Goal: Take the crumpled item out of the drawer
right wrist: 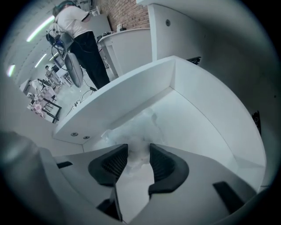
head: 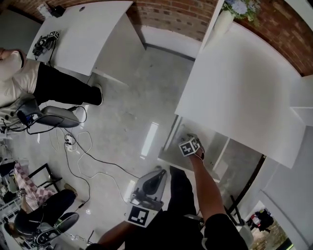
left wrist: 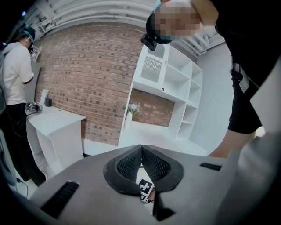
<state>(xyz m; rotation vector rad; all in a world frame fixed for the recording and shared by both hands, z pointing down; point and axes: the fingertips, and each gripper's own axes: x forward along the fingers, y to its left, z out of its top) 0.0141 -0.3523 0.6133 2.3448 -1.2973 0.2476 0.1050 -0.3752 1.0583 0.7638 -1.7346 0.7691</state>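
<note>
The crumpled item (right wrist: 134,129), a wad of clear, whitish plastic, lies on the floor of the open white drawer (right wrist: 131,90). My right gripper (right wrist: 138,154) reaches into the drawer with its jaws apart. The near end of the wad sits between the dark pads (right wrist: 115,161), and I see no squeeze on it. In the head view the right gripper (head: 186,140) dips into the drawer (head: 167,152) under the white desk (head: 244,93). My left gripper (left wrist: 141,150) is shut on nothing. It hangs close to my body in the head view, where this left gripper (head: 157,173) is left of the drawer.
A person in a white top (right wrist: 77,22) stands by a second white desk (head: 83,29). An office chair (head: 54,117) and loose cables (head: 83,151) are on the grey floor at the left. A vase of flowers (head: 230,14) stands on the desk's far end, and white shelves (left wrist: 175,83) are beyond it.
</note>
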